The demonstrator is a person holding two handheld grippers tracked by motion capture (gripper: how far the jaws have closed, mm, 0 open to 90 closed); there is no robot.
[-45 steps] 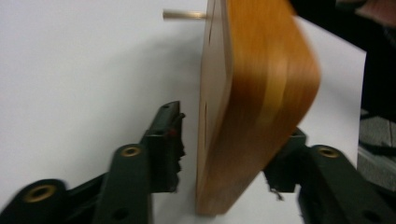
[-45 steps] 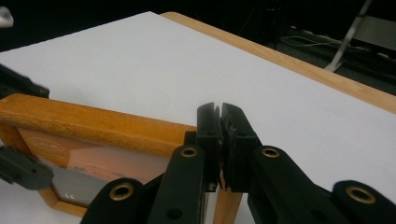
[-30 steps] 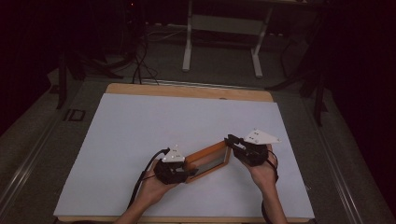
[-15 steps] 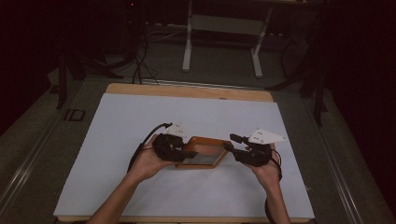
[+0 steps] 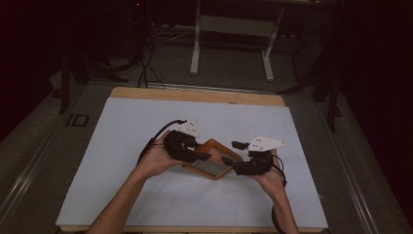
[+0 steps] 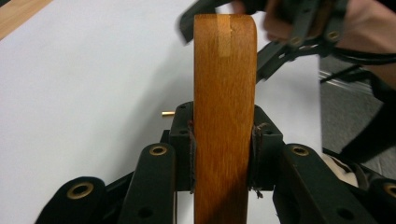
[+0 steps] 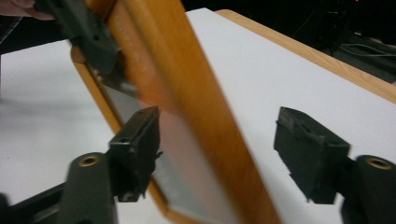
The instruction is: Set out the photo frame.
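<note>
A wooden picture frame [image 5: 217,165] with a dark glass pane is held just above the white table top, turned like a diamond. My left gripper [image 5: 200,157] is shut on its left rail; in the left gripper view the orange-brown rail [image 6: 224,93] stands upright, pinched between the black pads [image 6: 182,140]. My right gripper [image 5: 233,167] is at the frame's right side. In the right gripper view its jaws stand wide apart, with the frame's rail [image 7: 187,93] slanting between them, and the right gripper [image 7: 224,154] is open. A hand holds each gripper.
The white sheet [image 5: 122,146] covers a wooden table whose far edge [image 5: 195,95] shows bare wood. Beyond it are a dark floor, cables [image 5: 146,63] and a metal stand's legs [image 5: 231,53].
The frame has swung round: its left end, with the left gripper, moved away from the person, then the frame turned from level to diamond-wise. The right gripper dropped slightly toward the person.
</note>
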